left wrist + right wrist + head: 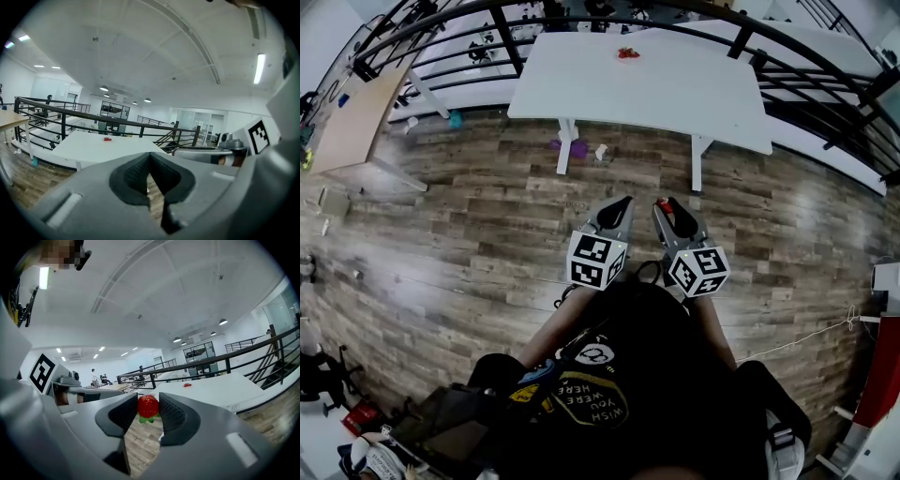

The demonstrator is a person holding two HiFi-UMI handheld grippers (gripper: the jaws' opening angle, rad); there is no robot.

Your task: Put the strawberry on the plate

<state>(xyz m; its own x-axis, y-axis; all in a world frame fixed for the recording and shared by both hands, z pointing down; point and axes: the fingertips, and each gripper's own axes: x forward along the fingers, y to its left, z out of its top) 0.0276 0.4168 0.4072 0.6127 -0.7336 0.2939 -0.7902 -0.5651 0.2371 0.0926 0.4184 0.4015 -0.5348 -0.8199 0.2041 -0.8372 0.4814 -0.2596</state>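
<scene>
One strawberry held, well short of the table.
The right gripper [149, 411] grips the strawberry [148, 406] by its sides near the jaw tips, probably to carry it unbruised. The left gripper [150, 174] is closed on nothing, idle just beside it. The white table [675, 94] stands well apart ahead, bearing a small red thing [627, 53]. I can make out no plate.

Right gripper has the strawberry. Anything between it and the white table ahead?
Nothing visible: only wood floor lies between the red strawberry, clamped in the right gripper, and the white rectangular table. No plate can be made out there.
</scene>
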